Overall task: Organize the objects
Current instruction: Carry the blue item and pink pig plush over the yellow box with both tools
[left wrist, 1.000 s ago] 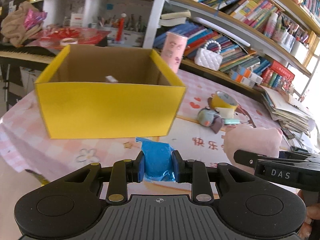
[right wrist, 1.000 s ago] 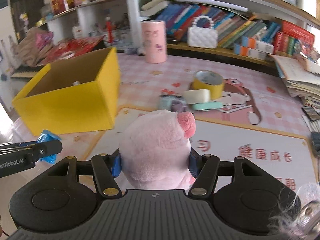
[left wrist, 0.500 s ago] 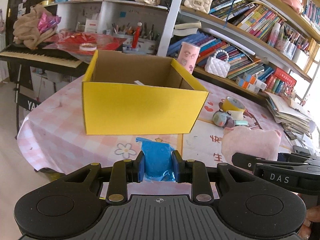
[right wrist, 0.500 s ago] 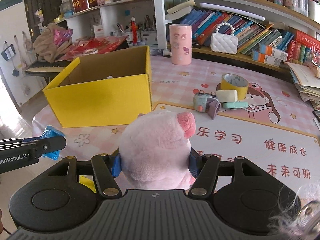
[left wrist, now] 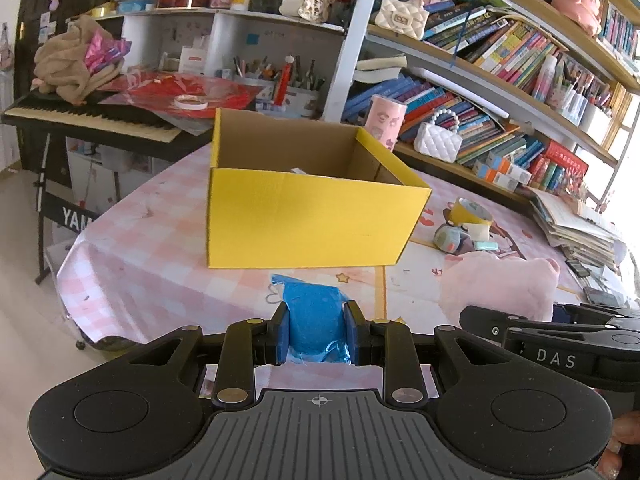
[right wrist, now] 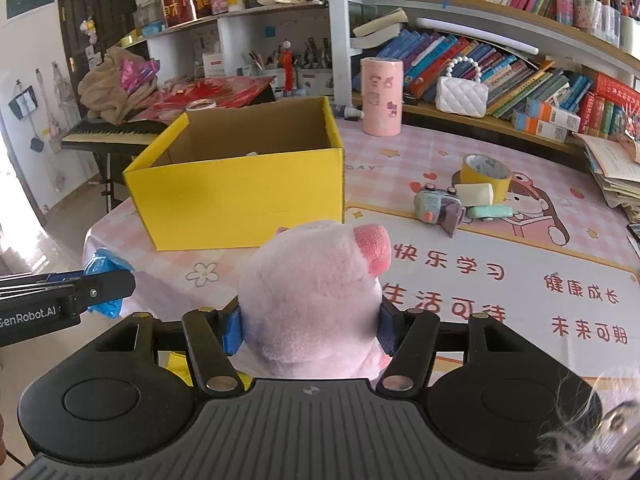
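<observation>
My left gripper [left wrist: 316, 330] is shut on a crinkly blue packet [left wrist: 314, 322], held above the near edge of the table. My right gripper [right wrist: 310, 328] is shut on a pink plush pig [right wrist: 316, 292], its snout pointing up and to the right. An open yellow cardboard box [left wrist: 308, 222] stands on the pink checked tablecloth beyond both grippers, with a small white item inside. In the right wrist view the box [right wrist: 240, 196] is ahead and to the left, and the left gripper with the blue packet [right wrist: 104, 284] shows at the left edge. The pig [left wrist: 500, 284] appears at the right of the left wrist view.
A yellow tape roll [right wrist: 486, 174], a small toy camera [right wrist: 434, 202], a white block and a mint case lie right of the box. A pink cylinder [right wrist: 380, 96] stands behind. Bookshelves [left wrist: 500, 80] line the back, a keyboard [left wrist: 92, 118] stands left, and stacked papers [left wrist: 576, 224] sit at the right.
Both grippers have drawn back from the box with their loads still gripped. The box looks smaller and farther, and more of the table edge and floor shows.
</observation>
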A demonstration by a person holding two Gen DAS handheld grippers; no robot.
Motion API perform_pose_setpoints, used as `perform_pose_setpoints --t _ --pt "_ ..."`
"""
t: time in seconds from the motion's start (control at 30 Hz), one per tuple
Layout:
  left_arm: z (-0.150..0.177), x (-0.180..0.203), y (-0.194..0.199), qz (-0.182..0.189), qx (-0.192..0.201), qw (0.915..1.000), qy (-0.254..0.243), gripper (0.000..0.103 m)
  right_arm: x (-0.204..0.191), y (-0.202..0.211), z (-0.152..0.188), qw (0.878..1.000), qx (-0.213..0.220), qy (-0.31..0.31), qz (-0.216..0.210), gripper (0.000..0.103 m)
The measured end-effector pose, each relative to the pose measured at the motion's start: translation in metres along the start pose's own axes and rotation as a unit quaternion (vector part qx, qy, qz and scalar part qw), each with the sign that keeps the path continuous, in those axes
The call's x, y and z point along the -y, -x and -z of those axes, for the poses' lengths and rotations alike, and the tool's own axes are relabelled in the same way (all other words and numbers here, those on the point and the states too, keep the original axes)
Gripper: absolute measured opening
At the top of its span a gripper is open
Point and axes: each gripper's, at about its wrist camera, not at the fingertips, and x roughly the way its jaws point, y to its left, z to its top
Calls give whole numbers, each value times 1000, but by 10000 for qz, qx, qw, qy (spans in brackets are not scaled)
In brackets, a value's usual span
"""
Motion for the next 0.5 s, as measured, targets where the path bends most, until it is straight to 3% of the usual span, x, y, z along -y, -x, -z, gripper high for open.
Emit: perform_pose_setpoints --t 0.5 --pt "-17 -15 2 -147 326 9992 165 25 -24 -7 -15 9992 -14 347 -189 59"
